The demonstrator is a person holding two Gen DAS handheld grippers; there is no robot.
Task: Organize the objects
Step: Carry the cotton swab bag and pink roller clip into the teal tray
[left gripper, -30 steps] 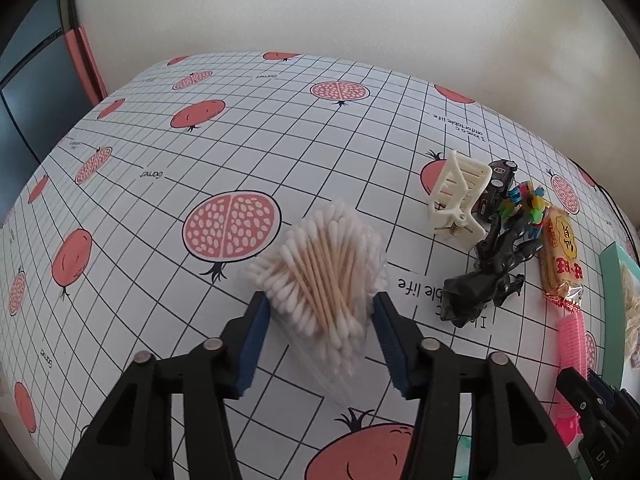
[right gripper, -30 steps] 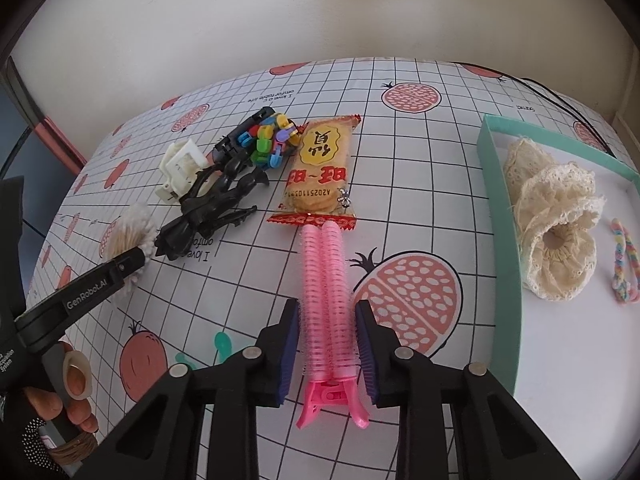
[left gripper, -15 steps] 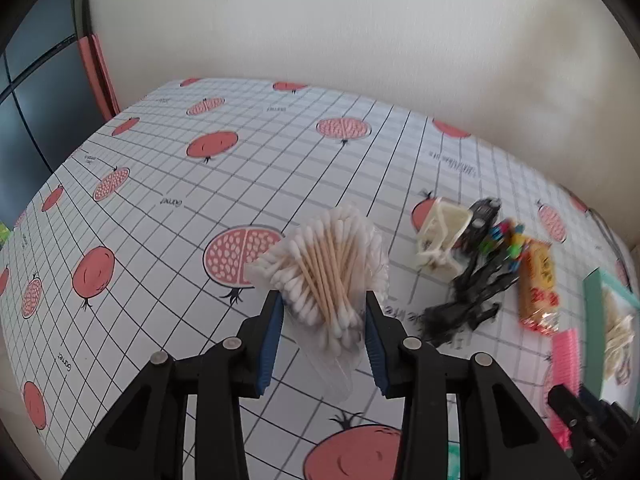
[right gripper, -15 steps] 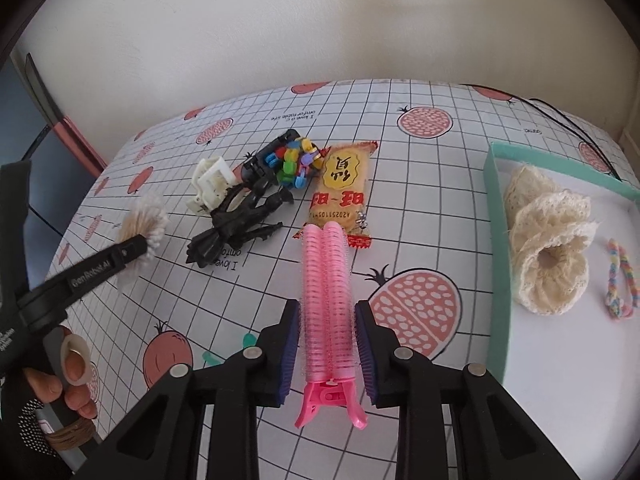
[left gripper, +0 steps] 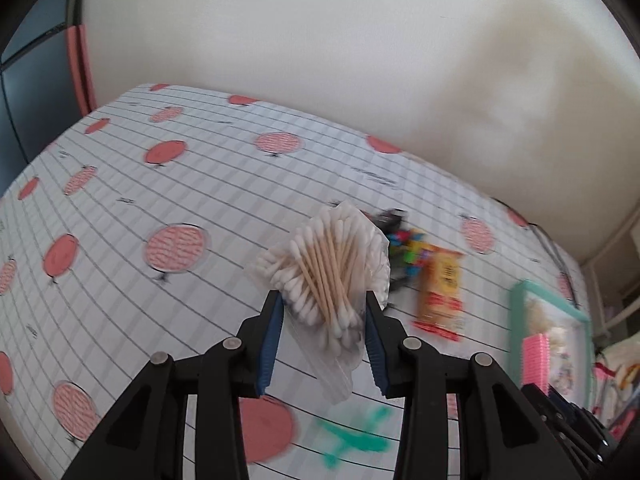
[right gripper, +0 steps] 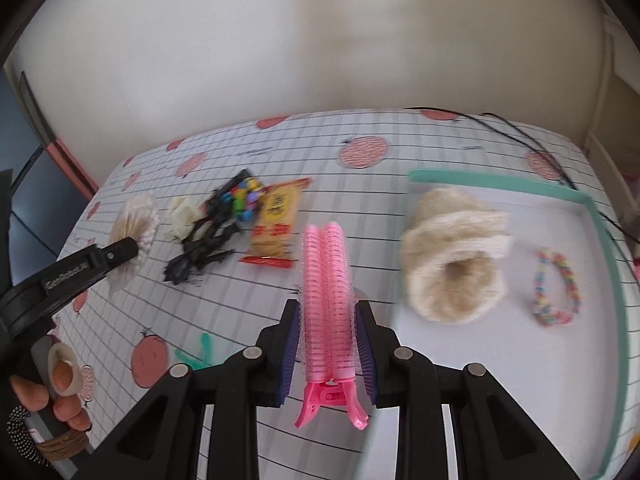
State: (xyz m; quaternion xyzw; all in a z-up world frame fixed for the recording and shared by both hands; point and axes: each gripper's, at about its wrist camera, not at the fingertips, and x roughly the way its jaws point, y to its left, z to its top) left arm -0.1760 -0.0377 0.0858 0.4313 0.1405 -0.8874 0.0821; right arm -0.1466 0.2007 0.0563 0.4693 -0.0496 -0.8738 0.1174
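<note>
Left tongs (left gripper: 323, 322) clamp cotton swabs (left gripper: 326, 270); right tongs (right gripper: 327, 334) clamp pink roller clip (right gripper: 326, 304) lengthwise, pointing forward.

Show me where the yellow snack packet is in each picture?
Left wrist view: the snack packet lies right of centre, just right of the cotton swabs held in the left tool.
Right wrist view: the snack packet lies left of centre, above the pink hair clip.
Shared landmark: the green tray.
</note>
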